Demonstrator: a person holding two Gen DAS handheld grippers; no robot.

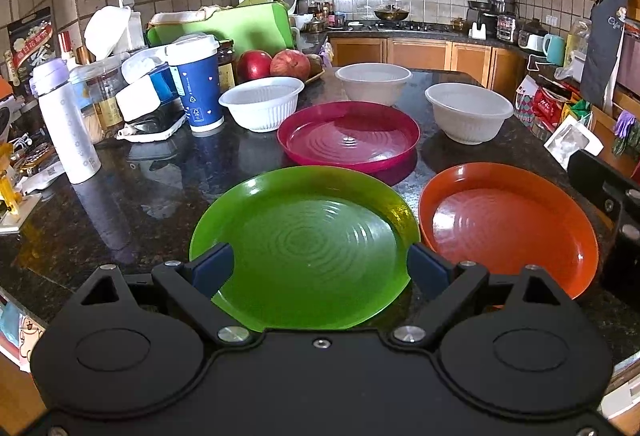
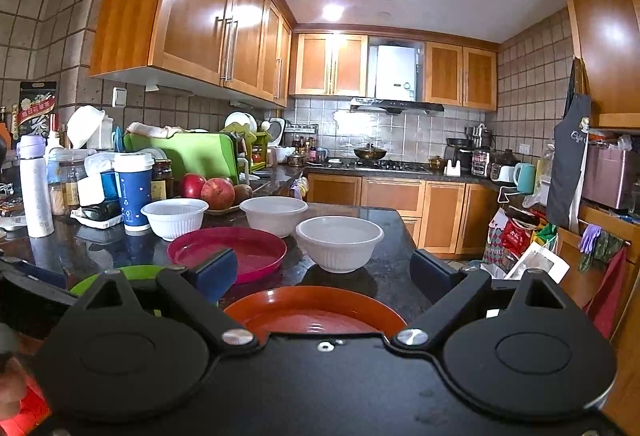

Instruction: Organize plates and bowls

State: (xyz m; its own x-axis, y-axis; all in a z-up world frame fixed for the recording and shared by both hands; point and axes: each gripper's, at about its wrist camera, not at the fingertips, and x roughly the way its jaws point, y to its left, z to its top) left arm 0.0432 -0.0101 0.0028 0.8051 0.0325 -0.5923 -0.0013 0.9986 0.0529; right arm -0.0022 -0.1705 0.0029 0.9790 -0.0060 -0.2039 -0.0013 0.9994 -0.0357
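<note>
**Mia:** The left tool [image 1: 320,264] is wide open and holds nothing. Why is it sitting there?

**Ben:** Its two blue fingers [image 1: 212,268] stand on each side of the green plate [image 1: 308,248], above it. It looks ready to take that plate first.

**Mia:** And the right tool [image 2: 324,276]?

**Ben:** It is wide open too, with nothing in it. The orange plate [image 2: 316,312] lies just under it, so that one may be its job.

**Mia:** Where is everything else?

**Ben:** From the green plate, the pink plate [image 1: 348,136] is at twelve o'clock and the orange plate at three o'clock. Three white bowls [image 1: 262,102] [image 1: 374,82] [image 1: 468,112] sit past the pink plate, at eleven, twelve and one o'clock.

**Mia:** Why are they all spread out on the counter [image 1: 160,196]?

**Ben:** Nothing is stacked yet. Plates will likely go on plates, and bowls in bowls.

**Mia:** What about the blue cup [image 1: 196,84]?

**Ben:** It stands at ten o'clock, beside the left bowl. The tools should keep off it.
</note>
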